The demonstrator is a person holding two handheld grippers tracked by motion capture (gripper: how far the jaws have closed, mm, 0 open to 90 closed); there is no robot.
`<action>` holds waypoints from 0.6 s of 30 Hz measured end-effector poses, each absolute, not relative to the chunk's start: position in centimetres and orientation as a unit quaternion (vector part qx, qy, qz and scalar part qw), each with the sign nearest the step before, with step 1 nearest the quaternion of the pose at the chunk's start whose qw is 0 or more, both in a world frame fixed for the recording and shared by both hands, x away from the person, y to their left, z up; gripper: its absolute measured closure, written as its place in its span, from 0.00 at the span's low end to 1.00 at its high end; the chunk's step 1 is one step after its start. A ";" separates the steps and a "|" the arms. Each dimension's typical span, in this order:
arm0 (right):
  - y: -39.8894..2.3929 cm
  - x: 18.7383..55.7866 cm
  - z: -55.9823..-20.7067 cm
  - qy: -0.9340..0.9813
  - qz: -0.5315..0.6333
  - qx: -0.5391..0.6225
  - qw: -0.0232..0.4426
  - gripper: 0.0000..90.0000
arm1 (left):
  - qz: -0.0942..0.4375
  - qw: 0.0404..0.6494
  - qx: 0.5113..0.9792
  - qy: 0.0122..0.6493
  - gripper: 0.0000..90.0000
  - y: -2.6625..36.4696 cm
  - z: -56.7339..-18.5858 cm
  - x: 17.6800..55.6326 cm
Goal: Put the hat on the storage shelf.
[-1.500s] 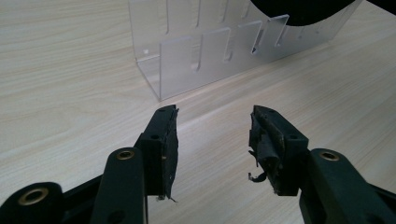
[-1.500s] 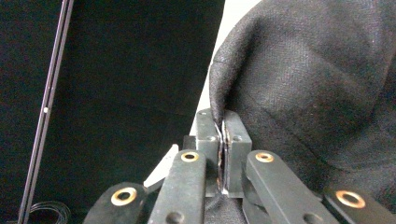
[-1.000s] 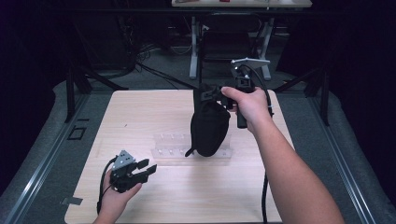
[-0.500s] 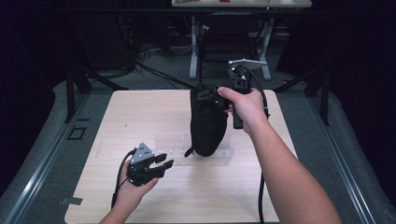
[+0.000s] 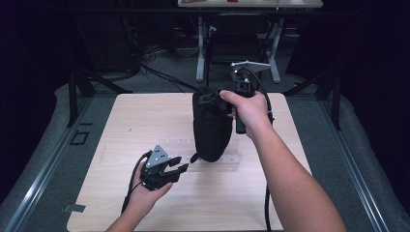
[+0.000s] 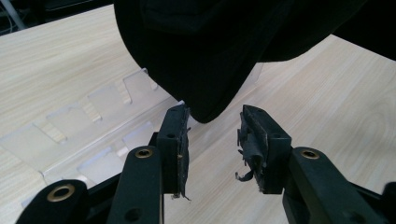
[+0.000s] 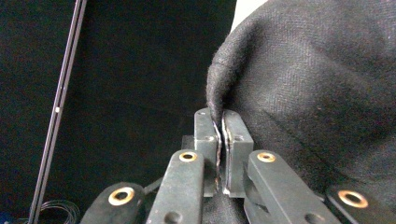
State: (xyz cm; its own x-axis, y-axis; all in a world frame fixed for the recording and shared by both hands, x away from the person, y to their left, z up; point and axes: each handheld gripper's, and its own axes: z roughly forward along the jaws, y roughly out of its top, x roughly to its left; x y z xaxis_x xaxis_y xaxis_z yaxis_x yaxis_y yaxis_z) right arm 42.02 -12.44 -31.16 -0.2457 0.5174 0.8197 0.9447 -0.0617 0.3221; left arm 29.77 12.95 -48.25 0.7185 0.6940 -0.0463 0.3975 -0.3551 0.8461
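Right gripper (image 7: 220,154), jaws pinched on the rim of a black fabric pouch (image 5: 211,126), hangs it above the worktop (image 5: 121,125) so its lower end sits just ahead of the left gripper (image 6: 212,140), whose jaws stand apart, apparently to take it.

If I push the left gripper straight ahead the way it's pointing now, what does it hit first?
Most likely the bottom of the black pouch, which hangs just ahead of the left gripper and between its open jaws. The clear plastic tray lies below and to the side. Depth is hard to judge.
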 end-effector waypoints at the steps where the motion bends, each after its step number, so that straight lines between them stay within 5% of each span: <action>1: -12.4 42.0 -31.2 -0.645 -0.456 -0.567 0.234 0.96 | 0.162 0.457 0.807 0.337 0.70 12.8 -48.2 29.8; 10: -11.9 42.0 -31.2 -0.645 -0.458 -0.565 0.234 0.96 | 0.164 0.453 0.811 0.332 0.76 11.4 -47.7 30.2; 18: -11.5 41.8 -31.2 -0.648 -0.458 -0.561 0.236 0.95 | 0.179 0.436 0.819 0.328 0.92 10.7 -47.8 30.2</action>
State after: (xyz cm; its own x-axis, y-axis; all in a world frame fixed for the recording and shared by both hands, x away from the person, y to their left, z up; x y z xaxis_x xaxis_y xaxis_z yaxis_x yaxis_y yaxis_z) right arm 41.82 -11.48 -31.17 -0.2602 0.5108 0.8194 0.9431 -0.0474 0.3291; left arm 30.22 10.70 -47.85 0.7203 0.6936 0.0062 0.3820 -0.4041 0.8311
